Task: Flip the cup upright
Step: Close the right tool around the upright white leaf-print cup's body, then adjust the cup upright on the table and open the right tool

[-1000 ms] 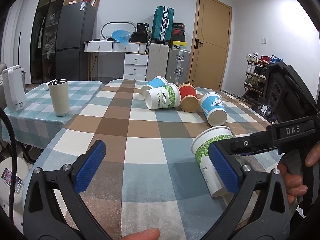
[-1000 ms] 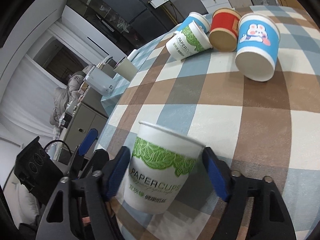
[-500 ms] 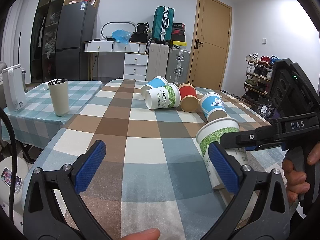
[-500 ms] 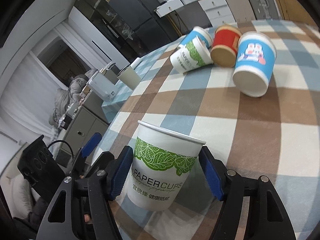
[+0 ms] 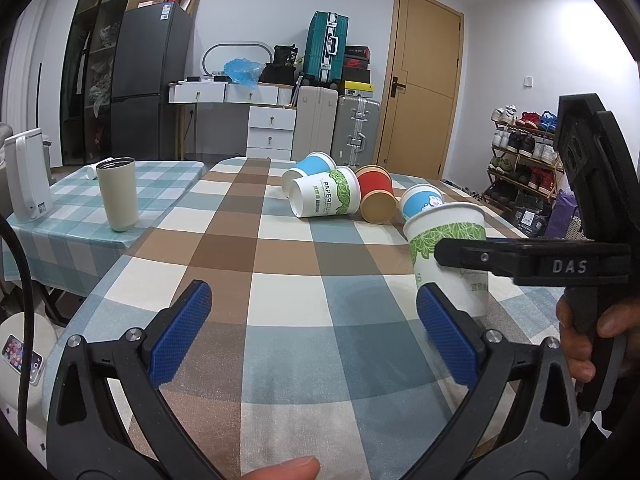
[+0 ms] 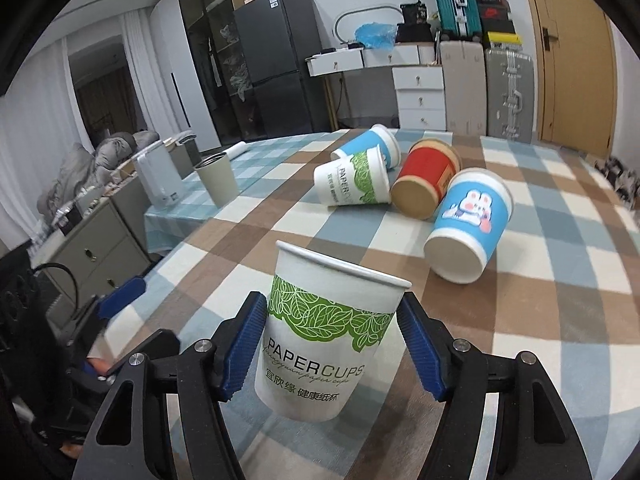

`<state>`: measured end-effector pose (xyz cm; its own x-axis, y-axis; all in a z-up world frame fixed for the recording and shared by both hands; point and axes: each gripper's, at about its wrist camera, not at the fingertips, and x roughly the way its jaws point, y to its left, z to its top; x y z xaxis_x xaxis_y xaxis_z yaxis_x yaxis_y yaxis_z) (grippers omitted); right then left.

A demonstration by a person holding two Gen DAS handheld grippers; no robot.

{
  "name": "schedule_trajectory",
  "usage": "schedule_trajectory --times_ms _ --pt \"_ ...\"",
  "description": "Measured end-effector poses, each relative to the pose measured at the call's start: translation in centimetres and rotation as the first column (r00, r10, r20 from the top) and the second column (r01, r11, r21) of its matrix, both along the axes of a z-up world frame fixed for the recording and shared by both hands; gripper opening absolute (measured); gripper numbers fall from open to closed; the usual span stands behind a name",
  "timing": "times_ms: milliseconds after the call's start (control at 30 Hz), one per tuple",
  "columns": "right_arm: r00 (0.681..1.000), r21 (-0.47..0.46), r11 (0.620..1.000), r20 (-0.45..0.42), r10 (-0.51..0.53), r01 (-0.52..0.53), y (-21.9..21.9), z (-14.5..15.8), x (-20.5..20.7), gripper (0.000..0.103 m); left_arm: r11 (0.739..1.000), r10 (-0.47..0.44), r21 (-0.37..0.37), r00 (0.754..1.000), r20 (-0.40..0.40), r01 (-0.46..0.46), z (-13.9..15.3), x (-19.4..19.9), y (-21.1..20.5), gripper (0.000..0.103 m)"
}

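Observation:
My right gripper (image 6: 332,344) is shut on a white paper cup with a green leaf band (image 6: 326,336) and holds it nearly upright, mouth up, close to the checked tablecloth (image 6: 540,320). The same cup (image 5: 450,256) shows in the left wrist view at the right, with the right gripper's finger across it. My left gripper (image 5: 316,336) is open and empty over the near part of the table, left of the cup.
Several cups lie on their sides farther back: a green-leaf one (image 6: 354,182), a blue one behind it (image 6: 372,146), a red one (image 6: 430,174) and a blue bunny one (image 6: 470,224). A beige tumbler (image 5: 118,194) and a white appliance (image 5: 26,174) stand on the side table at left.
The right gripper has turned the green-leaf cup from tilted to nearly upright. The left gripper has stayed open and still.

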<state>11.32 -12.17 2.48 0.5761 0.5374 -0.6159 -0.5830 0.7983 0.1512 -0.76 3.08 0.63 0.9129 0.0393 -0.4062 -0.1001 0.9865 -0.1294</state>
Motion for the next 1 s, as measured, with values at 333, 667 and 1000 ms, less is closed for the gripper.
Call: schedule_trajectory --times_ms 333,667,1000 --pt "0.997 -0.059 0.998 0.076 0.005 -0.001 1.2 -0.7 -0.2 0.067 1.000 0.000 0.000 1.000 0.000 0.000 0.0 0.0 0.0 0.102" --pt "0.995 -0.059 0.997 0.073 0.062 -0.058 0.0 -0.6 -2.1 0.065 1.000 0.000 0.000 1.000 -0.001 0.000 0.0 0.0 0.0 0.102" --pt "0.980 -0.103 0.988 0.148 0.131 -0.117 -0.8 -1.5 -4.9 0.063 1.000 -0.001 0.002 1.000 0.000 0.001 0.0 0.0 0.0 0.102"
